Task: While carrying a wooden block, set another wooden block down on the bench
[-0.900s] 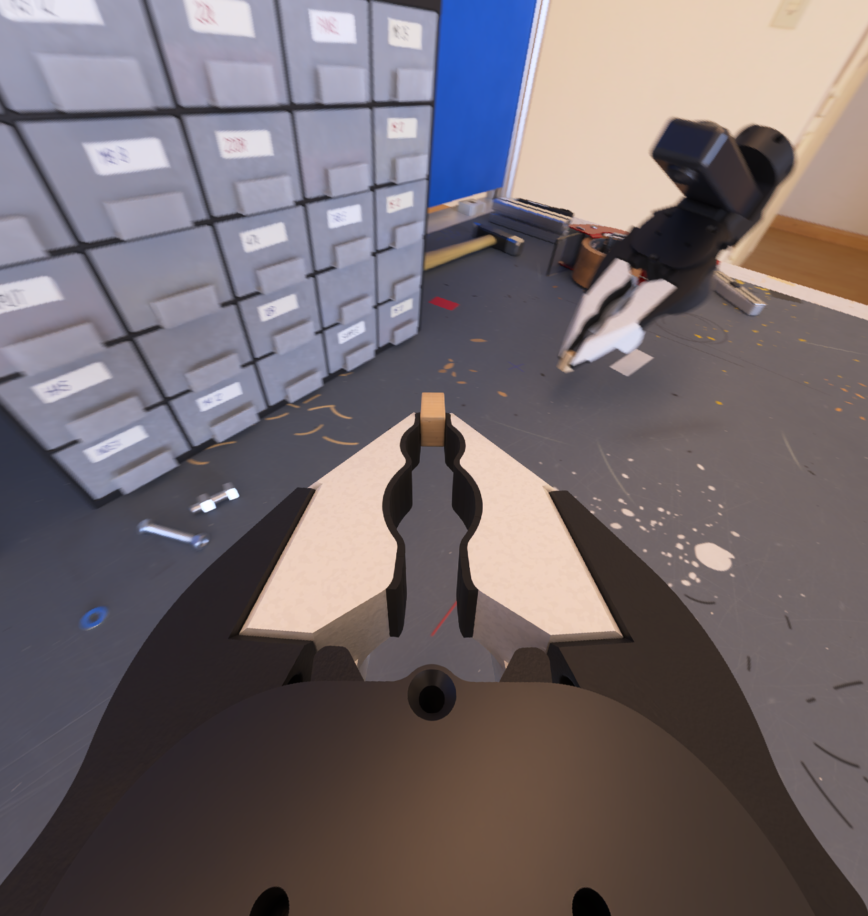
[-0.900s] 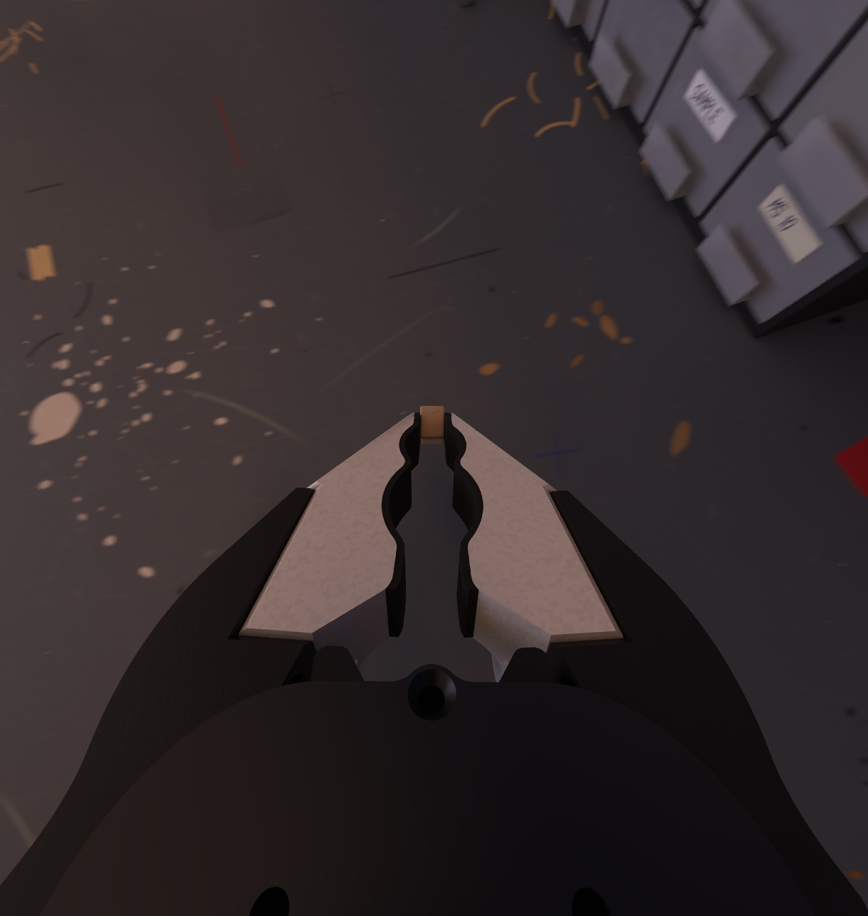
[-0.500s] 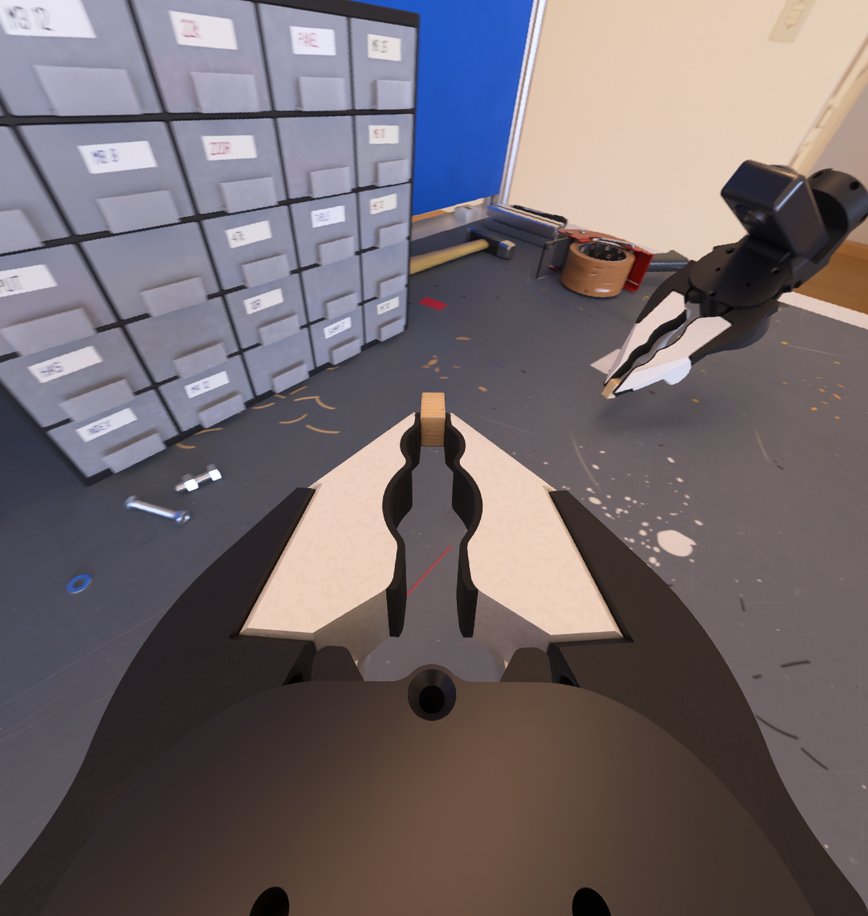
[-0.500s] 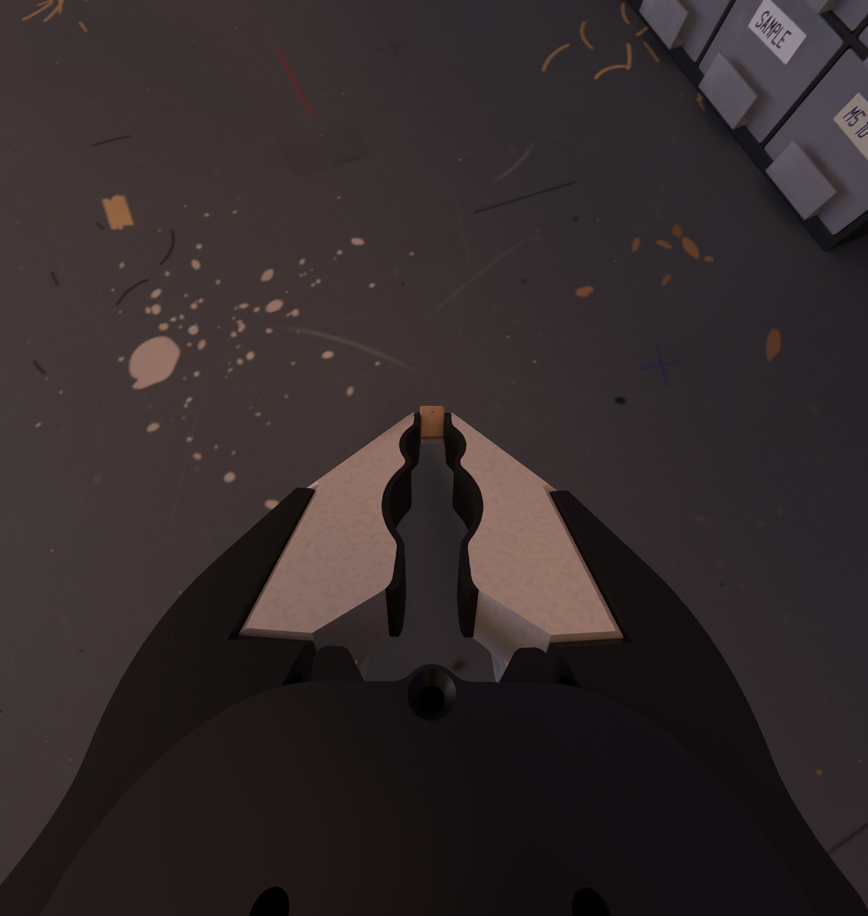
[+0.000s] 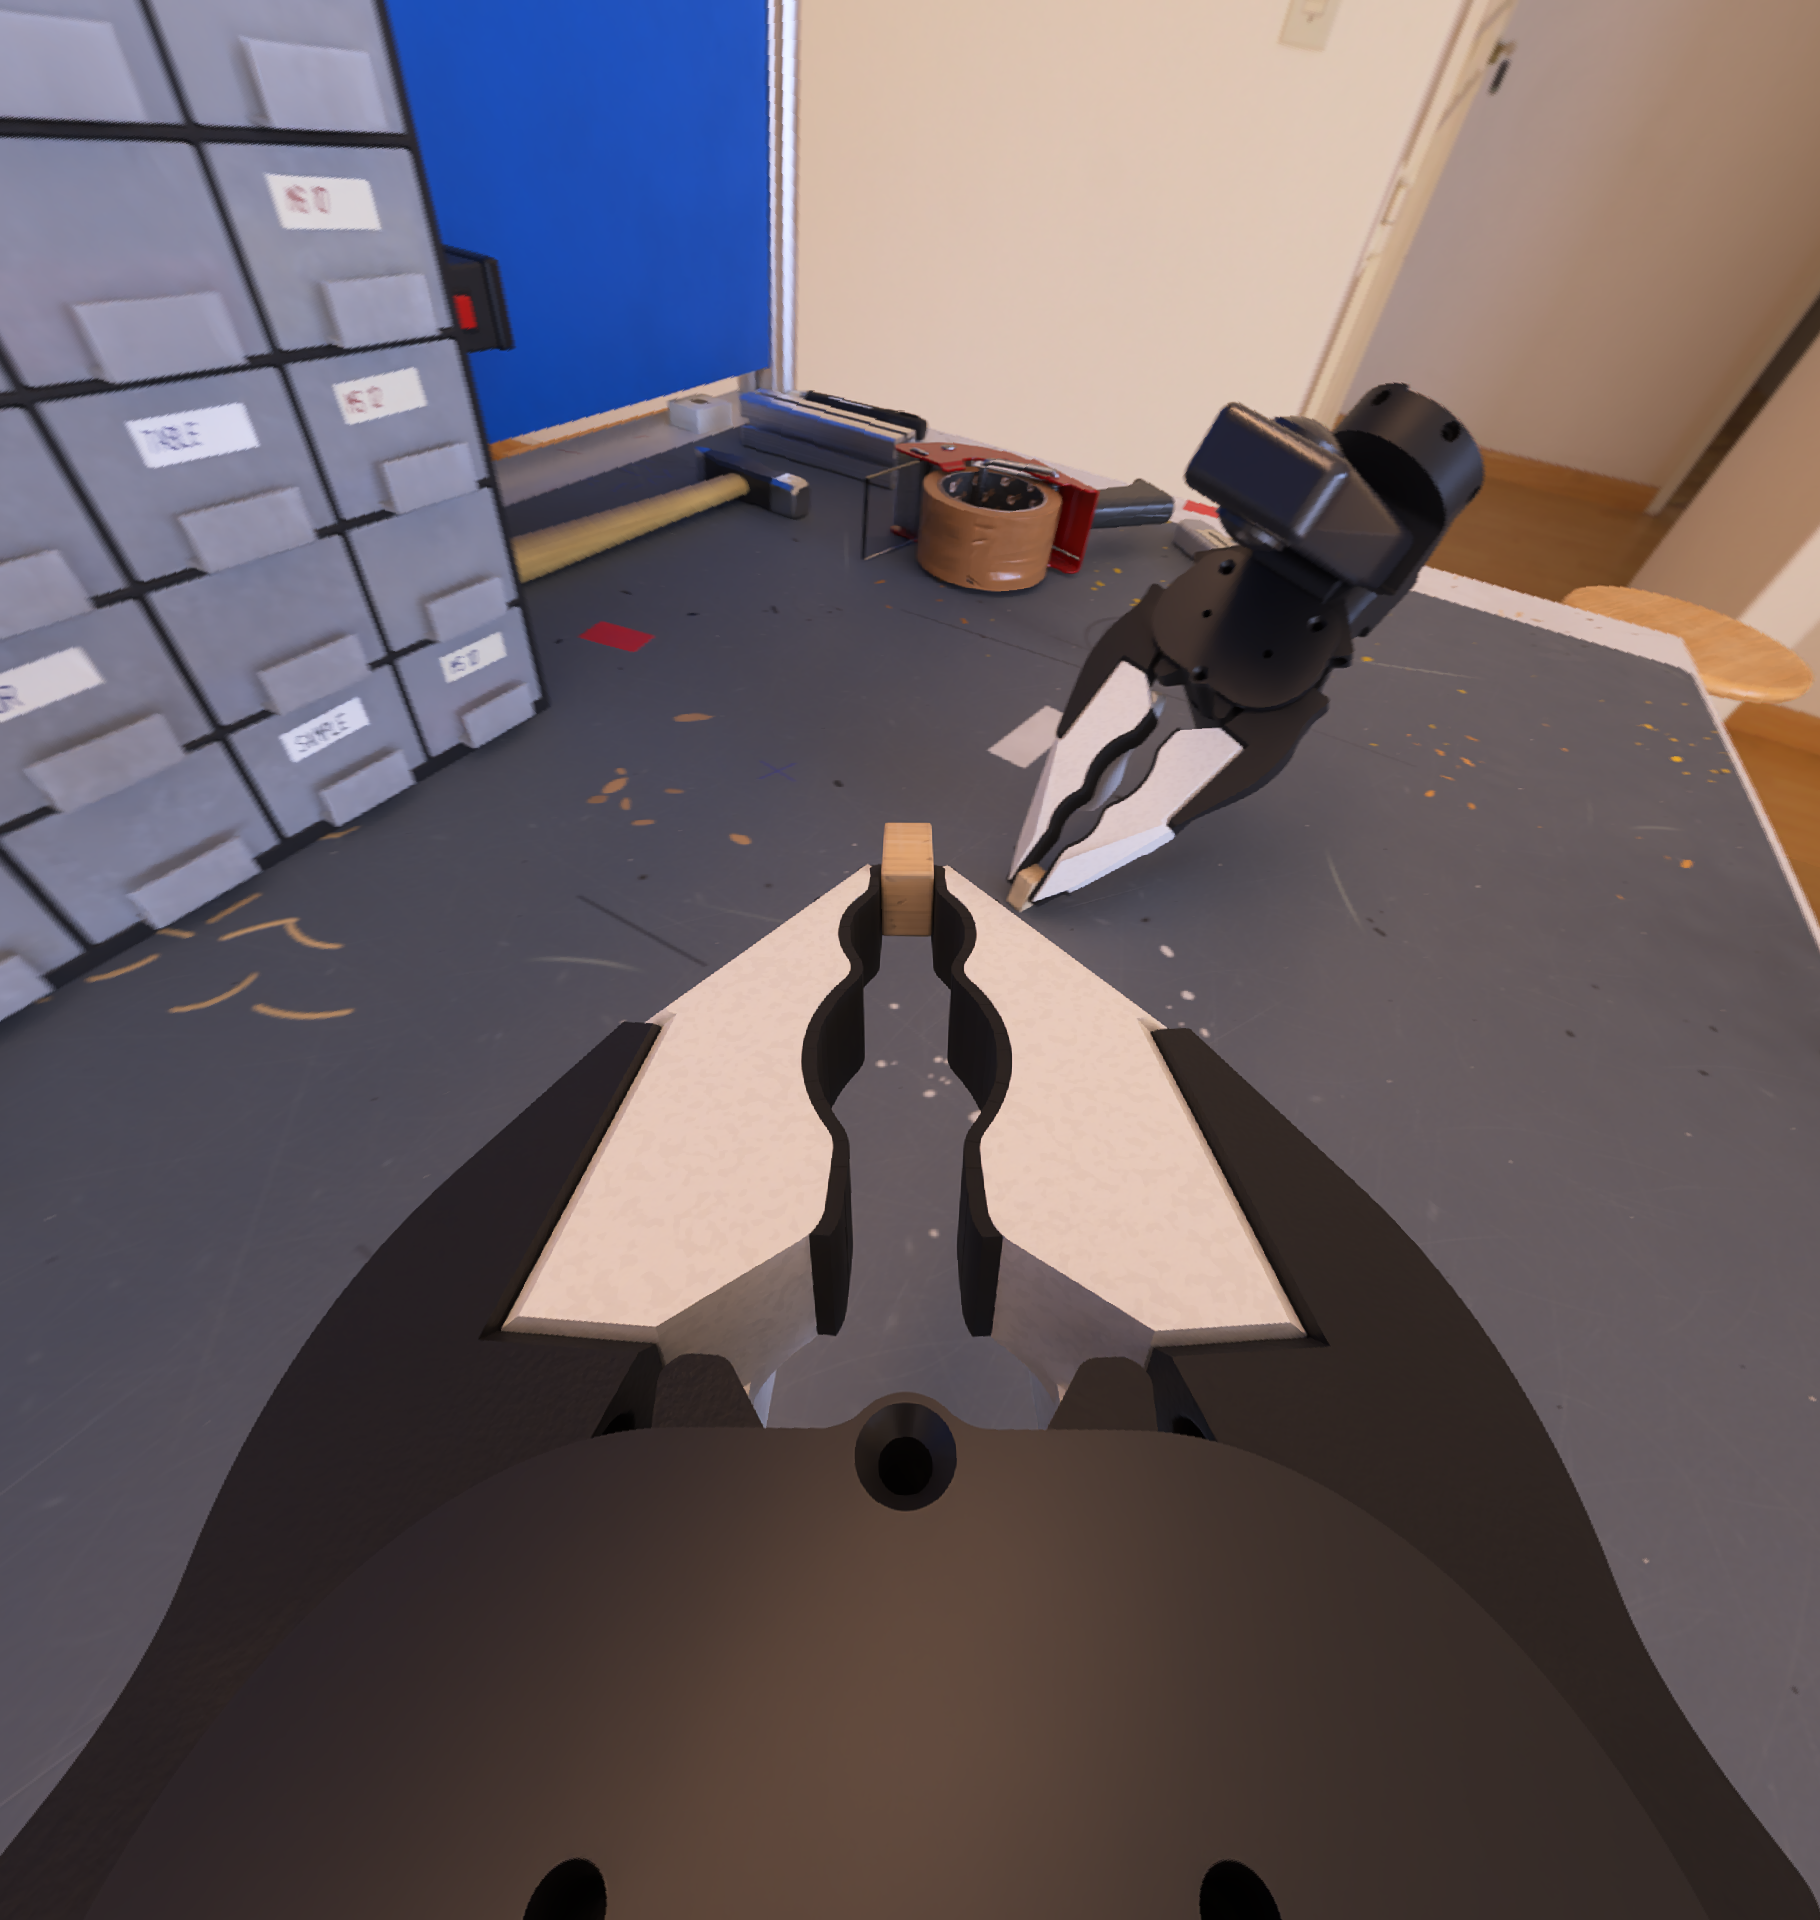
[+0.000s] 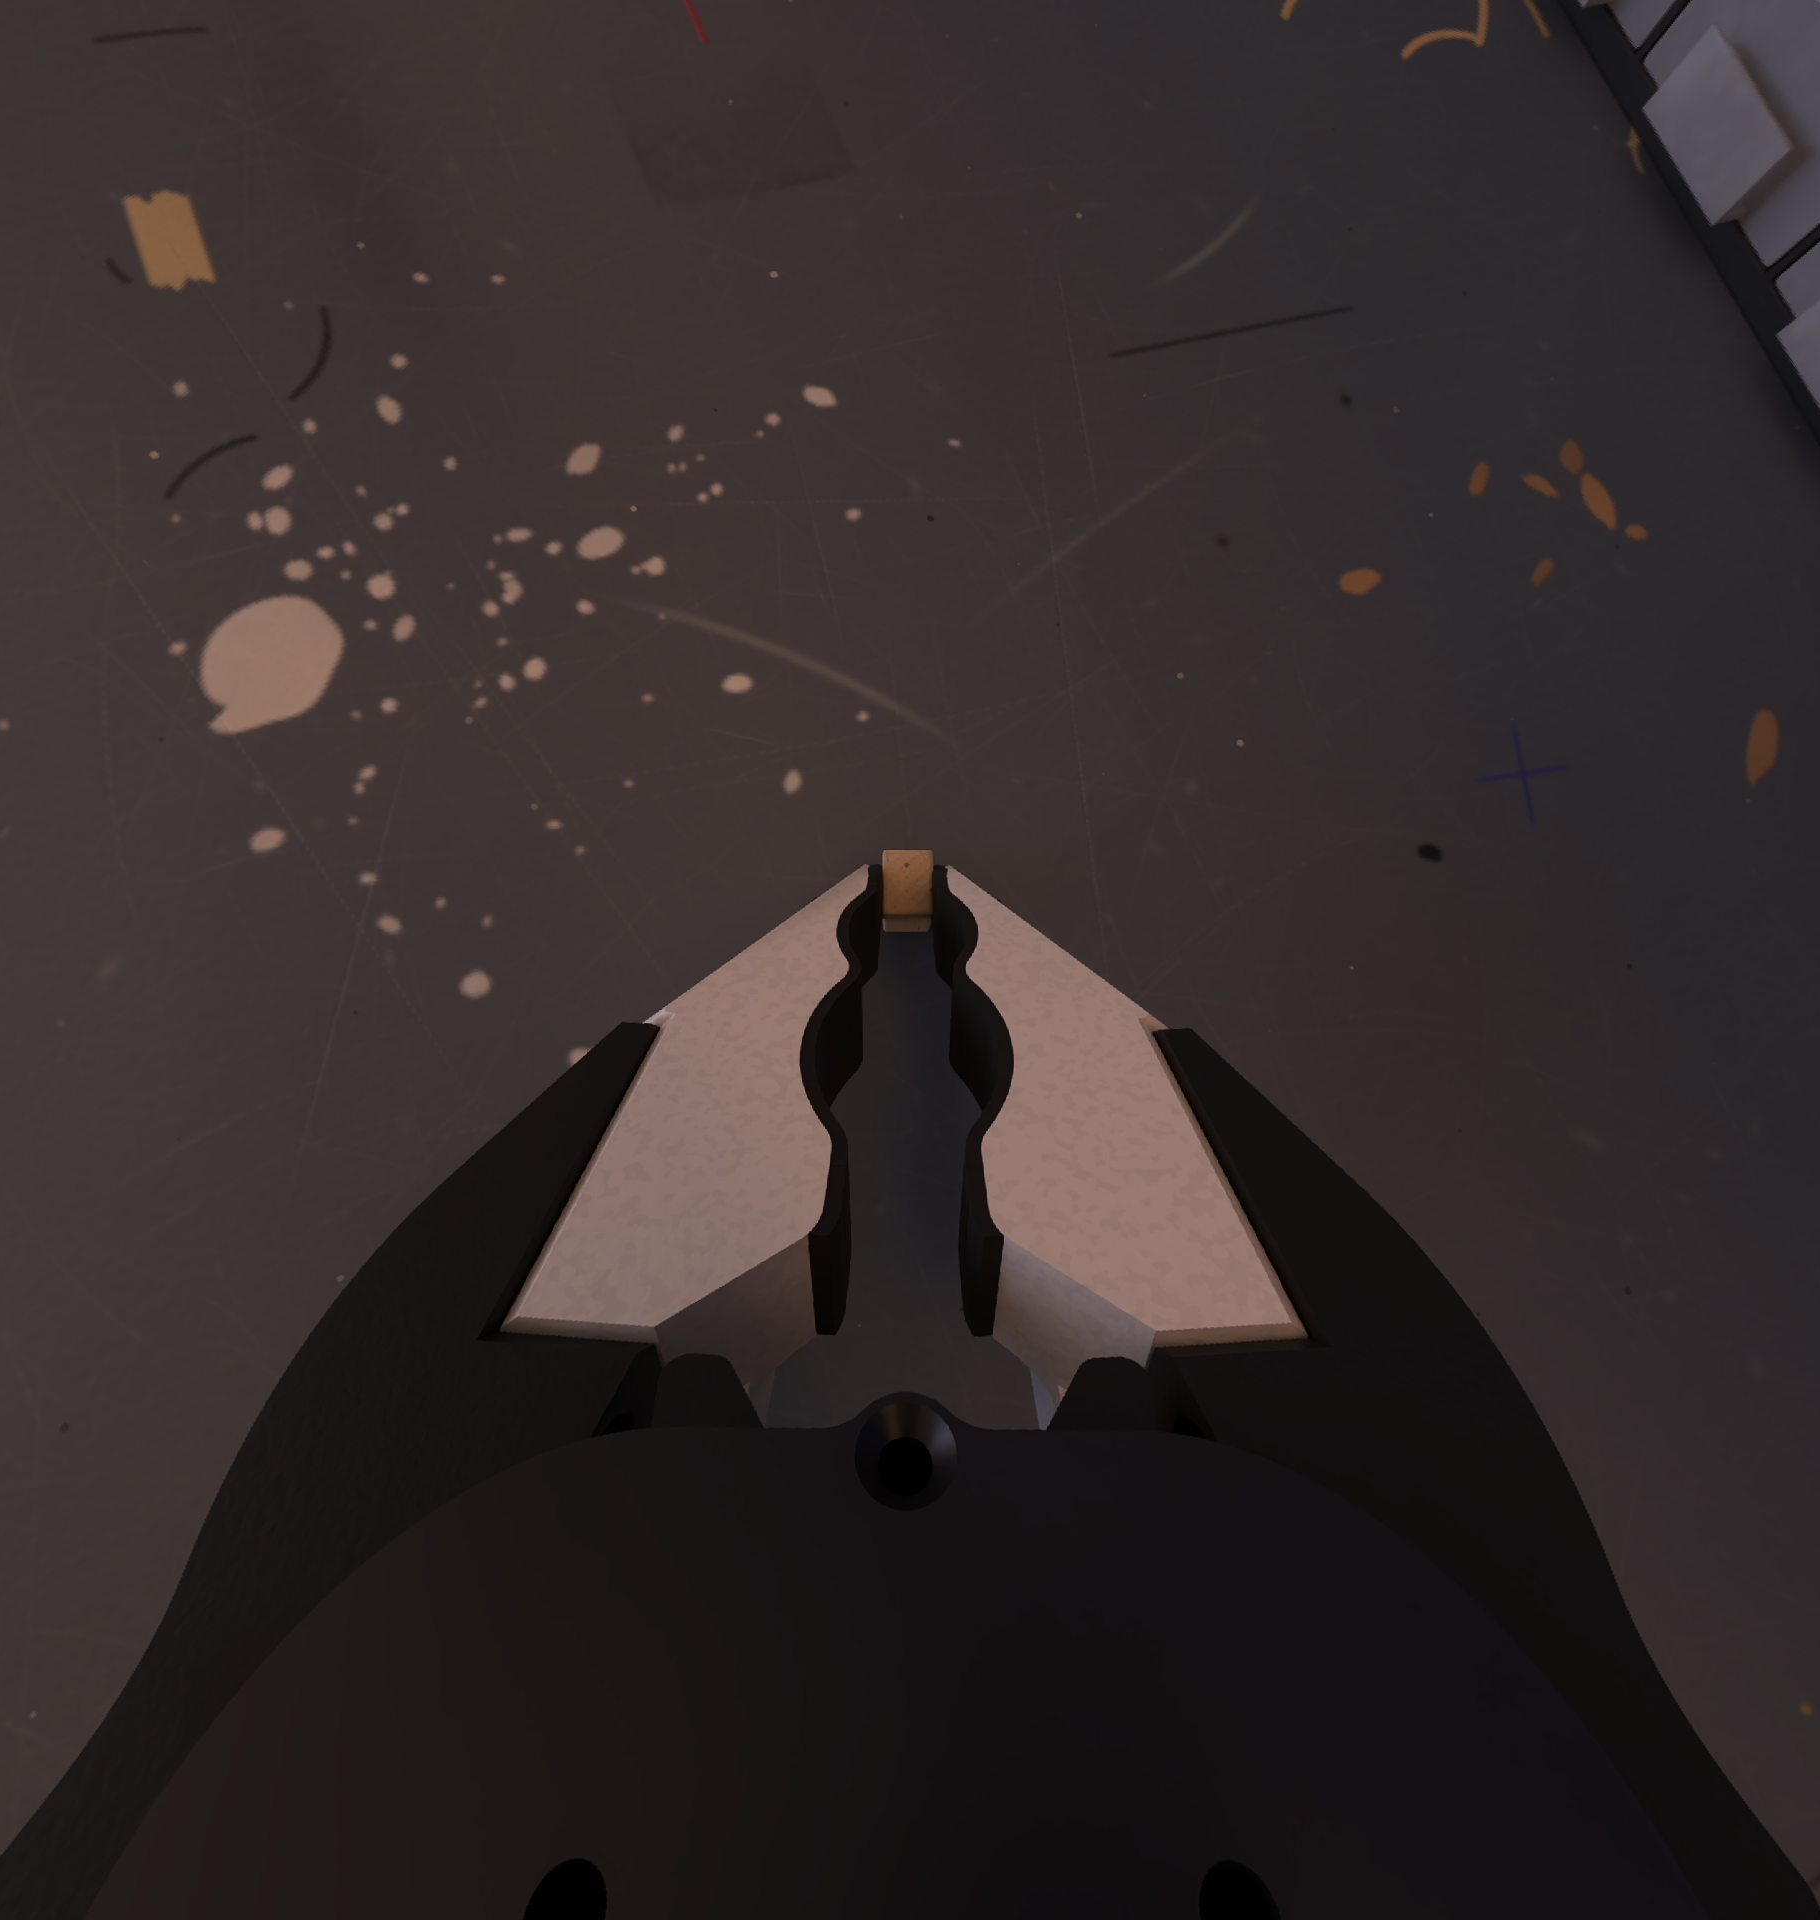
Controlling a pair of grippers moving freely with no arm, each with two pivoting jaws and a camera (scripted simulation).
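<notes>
Left fingers (image 5: 907,883) clamping wooden block (image 5: 907,878), right fingers (image 6: 907,883) clamping second block (image 6: 907,883); paint-speckled grey bench (image 5: 1405,1039), cream walls (image 5: 1093,208)

The right gripper (image 6: 907,883) pinches a small wooden block (image 6: 907,881) at its fingertips, pointing down at the dark bench (image 6: 1093,520) speckled with pale paint spots (image 6: 272,660); grey drawers (image 6: 1758,166) line its edge.

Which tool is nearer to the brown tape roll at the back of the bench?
Right. The right tool is partway between the left tool and the tape roll; the left tool is farther back.
</notes>
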